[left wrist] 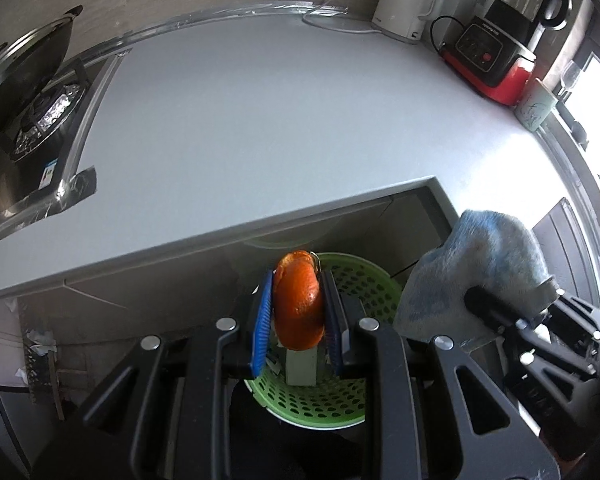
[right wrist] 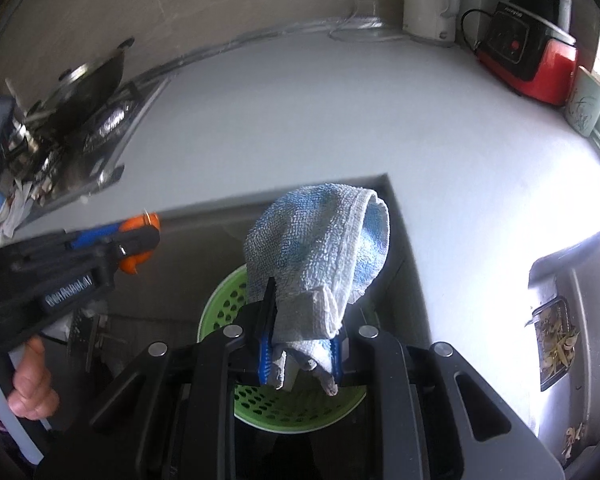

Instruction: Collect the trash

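Drop-off step, looks like: left gripper (left wrist: 298,312) pinches the peel (left wrist: 300,304) over the green bin (left wrist: 320,400), right gripper (right wrist: 300,356) clamps a rag (right wrist: 320,248) above it too. Next: just let go.

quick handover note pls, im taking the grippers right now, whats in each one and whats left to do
Left gripper: shut on an orange piece of citrus peel, held above the green perforated plastic bin that sits below the white countertop edge.
Right gripper: closed on a bunched blue and white terry cloth, also above the bin.
Done: peel picked up and carried over the bin; not yet dropped.
Left: release the peel into the bin. The cloth looks like a wiping rag, probably not trash. More scraps lie in a tray at the right.
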Demonstrator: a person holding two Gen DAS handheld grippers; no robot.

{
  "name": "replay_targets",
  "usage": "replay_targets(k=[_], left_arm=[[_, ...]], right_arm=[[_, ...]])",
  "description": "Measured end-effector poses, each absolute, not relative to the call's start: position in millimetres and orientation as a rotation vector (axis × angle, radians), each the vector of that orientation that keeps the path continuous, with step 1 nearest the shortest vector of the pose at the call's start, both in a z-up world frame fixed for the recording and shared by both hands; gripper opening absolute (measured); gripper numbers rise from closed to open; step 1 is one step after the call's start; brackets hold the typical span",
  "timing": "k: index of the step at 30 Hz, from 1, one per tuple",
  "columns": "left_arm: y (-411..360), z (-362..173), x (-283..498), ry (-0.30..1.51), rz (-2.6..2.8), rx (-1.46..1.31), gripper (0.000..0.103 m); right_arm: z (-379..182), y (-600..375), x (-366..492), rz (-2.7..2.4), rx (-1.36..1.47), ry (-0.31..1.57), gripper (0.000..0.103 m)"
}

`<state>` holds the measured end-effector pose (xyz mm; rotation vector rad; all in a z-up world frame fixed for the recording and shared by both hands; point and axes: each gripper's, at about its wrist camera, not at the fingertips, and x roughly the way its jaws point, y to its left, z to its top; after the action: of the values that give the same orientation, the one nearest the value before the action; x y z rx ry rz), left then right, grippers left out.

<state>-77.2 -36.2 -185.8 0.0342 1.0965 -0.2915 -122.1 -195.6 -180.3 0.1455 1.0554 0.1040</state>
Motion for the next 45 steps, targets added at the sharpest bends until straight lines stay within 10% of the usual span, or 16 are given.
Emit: replay_targets(k=[4, 10, 20, 24, 45], left_arm=[[-34, -189, -78, 1.104, -0.284, 0.040, 0.023], [-38, -198, -77, 1.130, -0.300, 0.054, 0.023], [-76, -233, -85, 1.231, -0.438, 0.108, 0.026], [-90, -241, -89, 1.261, -0.446, 0.137, 0.065], [-84, -193, -75, 1.113, -0.276, 0.188, 0.090]], right_arm=[[-191, -190, -123, 0.108, 0.114, 1.078, 0.059], [-184, -194, -126, 0.084, 0.097, 1.056, 0.072], [-159, -238, -138, -0.032, 0.126, 0.987, 0.078], [-156, -250, -142, -0.062, 0.144, 0.979, 0.078], [-154, -271, -140, -0.121, 0.165, 0.956, 0.096]])
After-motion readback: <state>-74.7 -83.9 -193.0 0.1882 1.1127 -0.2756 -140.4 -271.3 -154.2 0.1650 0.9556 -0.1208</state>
